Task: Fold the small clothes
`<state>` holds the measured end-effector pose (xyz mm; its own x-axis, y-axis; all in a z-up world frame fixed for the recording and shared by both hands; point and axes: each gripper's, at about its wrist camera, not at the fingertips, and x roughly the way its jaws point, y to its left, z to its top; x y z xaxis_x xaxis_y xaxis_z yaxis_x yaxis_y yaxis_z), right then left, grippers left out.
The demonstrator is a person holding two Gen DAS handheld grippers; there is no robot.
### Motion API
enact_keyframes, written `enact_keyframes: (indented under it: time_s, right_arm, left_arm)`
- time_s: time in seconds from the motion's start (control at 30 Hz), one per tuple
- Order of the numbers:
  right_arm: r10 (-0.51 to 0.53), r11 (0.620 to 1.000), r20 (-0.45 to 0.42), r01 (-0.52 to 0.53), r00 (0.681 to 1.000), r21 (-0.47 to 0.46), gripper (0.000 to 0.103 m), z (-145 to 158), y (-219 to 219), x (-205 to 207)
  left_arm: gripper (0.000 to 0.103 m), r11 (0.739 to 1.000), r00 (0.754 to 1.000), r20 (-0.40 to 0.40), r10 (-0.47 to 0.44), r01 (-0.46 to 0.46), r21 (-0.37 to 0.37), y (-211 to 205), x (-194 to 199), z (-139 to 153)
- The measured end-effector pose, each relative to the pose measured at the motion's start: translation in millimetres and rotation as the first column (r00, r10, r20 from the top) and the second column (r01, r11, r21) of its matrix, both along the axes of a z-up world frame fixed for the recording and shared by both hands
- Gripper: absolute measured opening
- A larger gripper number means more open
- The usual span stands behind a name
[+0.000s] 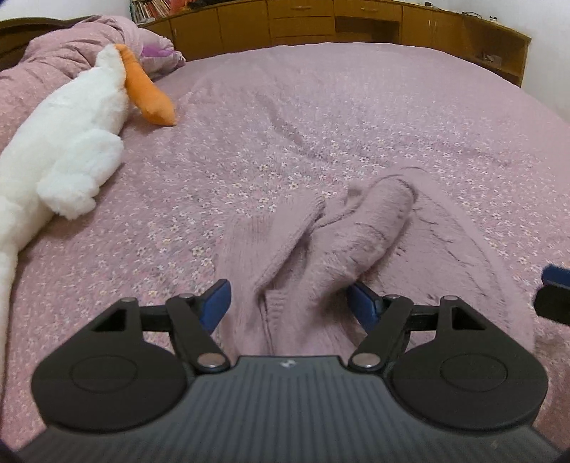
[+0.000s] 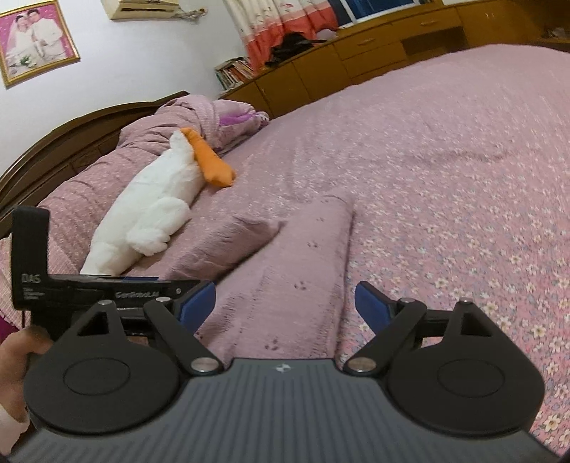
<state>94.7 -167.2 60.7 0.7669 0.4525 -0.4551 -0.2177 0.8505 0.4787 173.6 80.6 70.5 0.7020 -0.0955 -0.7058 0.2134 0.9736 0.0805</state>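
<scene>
A fuzzy mauve knit garment (image 1: 342, 245) lies bunched on the floral pink bedspread (image 1: 320, 117), with a rolled sleeve pointing away. My left gripper (image 1: 290, 302) is open, its blue fingers spread on either side of the bunched knit, just above it. In the right wrist view the same garment (image 2: 295, 270) lies as a long flat strip with small paw prints, a folded sleeve to its left. My right gripper (image 2: 285, 302) is open, fingers straddling the strip's near end. The left gripper's body (image 2: 89, 288) shows at the left of that view.
A white plush toy with an orange beak (image 1: 71, 149) lies on the bed to the left, also in the right wrist view (image 2: 153, 210). A bunched quilt (image 2: 199, 117) sits by the headboard. Wooden cabinets (image 1: 320, 25) line the far side of the bed.
</scene>
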Motion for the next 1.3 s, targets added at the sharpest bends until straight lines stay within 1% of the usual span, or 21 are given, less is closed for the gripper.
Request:
enact_keyframes:
  time_s: [0.07, 0.23, 0.37, 0.4, 0.47, 0.5, 0.53, 0.6, 0.63, 0.7, 0.73, 0.77, 0.83, 0.9, 0.97, 1.03, 1.07, 1.13, 1.2, 1.3]
  right_arm:
    - [-0.002, 1.000, -0.010, 0.002, 1.000, 0.014, 0.090, -6, -2, 3]
    - [-0.009, 0.999, -0.033, 0.011, 0.999, 0.041, 0.090, -18, 4, 11]
    - [-0.013, 0.998, -0.049, 0.015, 0.999, 0.053, 0.090, -25, 4, 13]
    - [-0.013, 0.998, -0.053, 0.016, 0.998, 0.053, 0.090, -27, 4, 13]
    - [-0.013, 0.998, -0.061, 0.017, 0.998, 0.058, 0.091, -31, 4, 12]
    - [-0.013, 0.998, -0.066, 0.017, 0.998, 0.062, 0.091, -33, 4, 12]
    - [-0.014, 0.998, -0.070, 0.019, 0.997, 0.065, 0.090, -35, 4, 12]
    - [-0.013, 0.997, -0.077, 0.019, 0.997, 0.070, 0.091, -38, 4, 12]
    - [-0.011, 0.997, -0.077, 0.017, 0.997, 0.072, 0.091, -37, 5, 12]
    - [-0.003, 0.998, -0.065, 0.008, 0.998, 0.070, 0.091, -35, 5, 11]
    - [0.003, 0.998, -0.054, 0.001, 0.999, 0.068, 0.091, -34, 6, 10]
    - [0.009, 0.998, -0.046, -0.006, 0.999, 0.065, 0.091, -33, 7, 10]
    - [0.019, 0.998, -0.043, -0.017, 0.999, 0.063, 0.091, -32, 10, 11]
    - [0.027, 0.998, -0.046, -0.024, 0.999, 0.065, 0.091, -32, 14, 12]
    - [0.035, 0.997, -0.049, -0.032, 0.998, 0.063, 0.091, -33, 16, 11]
    - [0.042, 0.997, -0.053, -0.039, 0.998, 0.060, 0.091, -33, 19, 11]
    - [0.046, 0.997, -0.054, -0.042, 0.998, 0.060, 0.091, -33, 20, 11]
    - [0.052, 0.997, -0.048, -0.049, 0.997, 0.061, 0.091, -32, 22, 9]
    - [0.055, 0.997, -0.042, -0.052, 0.998, 0.062, 0.091, -31, 23, 8]
    - [0.062, 0.996, -0.035, -0.060, 0.997, 0.062, 0.091, -28, 25, 8]
  left_arm:
    - [0.073, 1.000, 1.000, 0.000, 0.016, -0.016, -0.024, 6, 6, -4]
    - [0.073, 0.990, 0.998, -0.018, 0.054, -0.056, -0.130, 23, 18, -10]
    - [0.073, 0.982, 0.995, 0.001, 0.103, -0.101, -0.159, 31, 20, -16]
    - [0.070, 0.980, 0.995, 0.008, 0.102, -0.100, -0.170, 31, 19, -17]
    - [0.056, 0.979, 0.996, 0.026, 0.085, -0.079, -0.188, 31, 15, -18]
    - [0.034, 0.978, 0.997, 0.033, 0.069, -0.061, -0.200, 30, 13, -18]
    - [0.021, 0.975, 0.998, 0.032, 0.059, -0.050, -0.217, 29, 12, -17]
    - [0.019, 0.965, 0.996, 0.050, 0.077, -0.062, -0.254, 32, 7, -11]
    - [0.019, 0.956, 0.994, 0.060, 0.094, -0.073, -0.284, 36, 3, -7]
    - [0.019, 0.922, 0.987, 0.067, 0.146, -0.111, -0.370, 52, -7, -2]
    - [0.019, 0.910, 0.984, 0.060, 0.165, -0.129, -0.395, 58, -9, -4]
    - [0.019, 0.901, 0.981, 0.044, 0.188, -0.154, -0.406, 64, -11, -8]
    - [0.019, 0.893, 0.975, 0.006, 0.223, -0.201, -0.402, 73, -13, -20]
    - [0.020, 0.878, 0.970, -0.018, 0.243, -0.228, -0.421, 81, -13, -31]
    - [0.025, 0.858, 0.966, -0.041, 0.254, -0.245, -0.452, 87, -13, -35]
    - [0.036, 0.841, 0.960, -0.069, 0.270, -0.270, -0.469, 92, -11, -36]
    - [0.037, 0.837, 0.960, -0.075, 0.270, -0.273, -0.474, 94, -10, -35]
    - [0.048, 0.837, 0.958, -0.083, 0.273, -0.279, -0.470, 97, -9, -33]
    - [0.052, 0.850, 0.958, -0.078, 0.278, -0.282, -0.445, 96, -9, -29]
    - [0.053, 0.861, 0.960, -0.064, 0.272, -0.273, -0.428, 98, -13, -25]
